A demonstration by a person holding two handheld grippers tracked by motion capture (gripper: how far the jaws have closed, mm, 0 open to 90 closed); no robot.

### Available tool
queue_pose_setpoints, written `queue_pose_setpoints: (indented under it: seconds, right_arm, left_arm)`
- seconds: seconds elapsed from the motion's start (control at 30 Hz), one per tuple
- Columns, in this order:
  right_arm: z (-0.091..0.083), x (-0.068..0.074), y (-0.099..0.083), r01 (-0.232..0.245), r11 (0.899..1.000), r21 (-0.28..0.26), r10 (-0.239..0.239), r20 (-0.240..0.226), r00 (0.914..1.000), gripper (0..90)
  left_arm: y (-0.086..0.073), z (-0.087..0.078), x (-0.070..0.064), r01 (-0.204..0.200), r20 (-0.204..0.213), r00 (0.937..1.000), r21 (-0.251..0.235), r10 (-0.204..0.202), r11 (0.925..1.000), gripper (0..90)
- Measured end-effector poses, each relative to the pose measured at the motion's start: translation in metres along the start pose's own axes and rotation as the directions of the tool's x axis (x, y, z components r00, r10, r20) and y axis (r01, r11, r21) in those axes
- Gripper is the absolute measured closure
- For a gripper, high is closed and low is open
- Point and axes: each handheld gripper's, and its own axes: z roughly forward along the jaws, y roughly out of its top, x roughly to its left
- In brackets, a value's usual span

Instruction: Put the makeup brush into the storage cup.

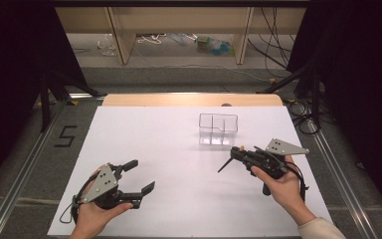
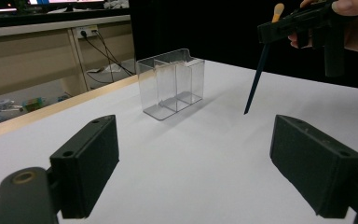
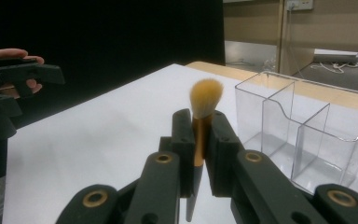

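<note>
Right gripper view: makeup brush [image 3: 204,122] clamped between the right gripper [image 3: 200,140] jaws.
Bristles up, just beside the clear divided organizer [image 3: 307,135]; left gripper [image 1: 142,177] spread wide, holding nothing.

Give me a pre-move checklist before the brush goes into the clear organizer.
1. Right gripper shut on the makeup brush: ok.
2. Brush orientation: bristles up, dark handle tip down and clear of the table: ok.
3. Clear organizer upright, compartments empty: ok.
4. Brush above a compartment: not ok, it hangs to the near side of the organizer.
5. Left gripper open and far from the organizer: ok.
6. Firmness of the grip: cannot tell.
</note>
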Motion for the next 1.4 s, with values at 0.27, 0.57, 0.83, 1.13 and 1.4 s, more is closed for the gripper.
queue_pose_setpoints:
  seconds: [0.27,0.57,0.83,1.13,1.4]
  right_arm:
    - [0.0,-0.001,0.004,-0.025,1.0,0.015,0.025,0.004,0.9997,83.9]
    - [0.006,-0.007,0.009,0.017,1.0,-0.007,-0.017,0.033,0.9993,83.9]
    - [0.009,-0.009,0.011,0.008,1.0,-0.002,-0.008,0.036,0.9993,83.9]
    - [0.011,-0.013,0.016,0.026,1.0,0.008,-0.027,0.059,0.9979,83.9]
    - [0.012,-0.016,0.018,0.039,0.999,-0.002,-0.038,0.073,0.9966,83.9]
  left_arm:
    - [-0.004,-0.006,0.002,0.002,-0.022,0.9998,0.003,-0.001,1.0,15.1]
    - [-0.005,-0.006,0.004,0.012,-0.026,0.9996,0.003,-0.012,0.9999,15.2]
    - [-0.005,-0.006,0.004,0.009,-0.03,0.9995,0.001,-0.009,1.0,15.2]
    - [-0.005,-0.006,0.005,0.013,-0.028,0.9995,0.0,-0.013,0.9999,15.2]
    - [-0.005,-0.004,0.004,0.007,-0.023,0.9997,0.0,-0.007,1.0,15.2]
